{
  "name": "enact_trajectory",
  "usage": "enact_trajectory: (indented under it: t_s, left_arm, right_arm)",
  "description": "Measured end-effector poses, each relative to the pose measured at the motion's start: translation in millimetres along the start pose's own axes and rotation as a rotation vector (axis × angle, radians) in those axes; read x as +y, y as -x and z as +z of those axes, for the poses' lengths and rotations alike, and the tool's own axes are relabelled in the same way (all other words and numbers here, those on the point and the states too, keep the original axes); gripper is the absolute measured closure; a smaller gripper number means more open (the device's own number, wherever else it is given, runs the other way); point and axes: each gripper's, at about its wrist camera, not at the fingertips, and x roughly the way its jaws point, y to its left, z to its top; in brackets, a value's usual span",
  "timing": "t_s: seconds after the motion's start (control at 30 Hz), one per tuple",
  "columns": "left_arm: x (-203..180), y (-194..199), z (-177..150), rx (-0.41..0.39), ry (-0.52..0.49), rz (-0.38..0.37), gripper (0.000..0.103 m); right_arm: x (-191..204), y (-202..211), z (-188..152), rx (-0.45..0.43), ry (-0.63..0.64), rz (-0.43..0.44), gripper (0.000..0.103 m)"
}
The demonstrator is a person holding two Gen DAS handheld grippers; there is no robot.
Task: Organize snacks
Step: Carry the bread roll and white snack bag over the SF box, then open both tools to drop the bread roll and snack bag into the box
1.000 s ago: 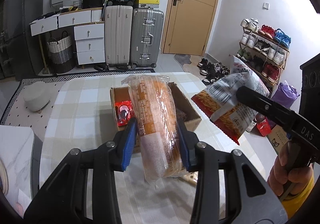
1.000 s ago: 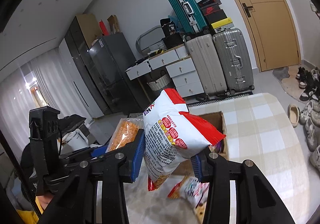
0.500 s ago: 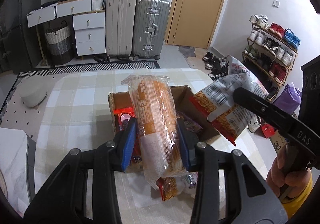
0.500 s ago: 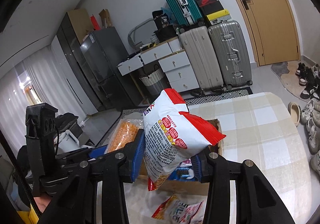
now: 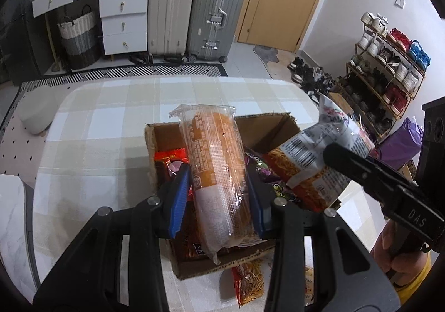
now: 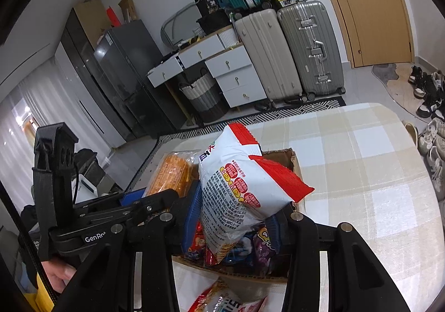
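Both snack packets (image 5: pixel 219 172) (image 6: pixel 239 195) now hang over the cardboard box (image 5: pixel 267 128); "DAS" readable.

Both wrist views look steeply down, close over the shared cardboard box (image 5: pixel 258 128) (image 6: pixel 289 157).

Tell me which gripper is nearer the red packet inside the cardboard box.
Left. The left gripper, shut on the orange cracker pack, hangs right beside the red packet; the right gripper holds its white-and-red bag across the box.

box (image 5: pixel 267 128) - matt cardboard | snack packets (image 6: pixel 239 186) - glossy plastic | tablecloth (image 5: pixel 105 150) - matt cloth
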Motion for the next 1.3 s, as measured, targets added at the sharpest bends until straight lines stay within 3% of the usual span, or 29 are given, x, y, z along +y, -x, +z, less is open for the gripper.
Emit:
enact_trajectory:
  t_s: [0.23, 0.53, 1.07, 1.3]
  left_arm:
    - [1.0, -42.7, 8.3, 0.036, 0.003, -0.009, 0.067]
    - [1.0, -64.3, 3.1, 0.038, 0.013, -0.019, 0.067]
    - [-0.9, -26.7, -26.7, 0.023, 0.027, -0.003, 0.067]
    - [-0.5, -12.1, -33.9, 0.023, 0.029, 0.014, 0.065]
  right_arm:
    - [-8.0, -18.9, -7.7, 0.024, -0.006, -0.007, 0.061]
    - [-9.8, -27.6, -14.2, 0.04, -0.007, -0.015, 0.061]
    - [-3.6, -34.3, -19.3, 0.075, 0.018, -0.029, 0.061]
    - [11.6, -41.6, -23.4, 0.113, 0.107, -0.073, 0.06]
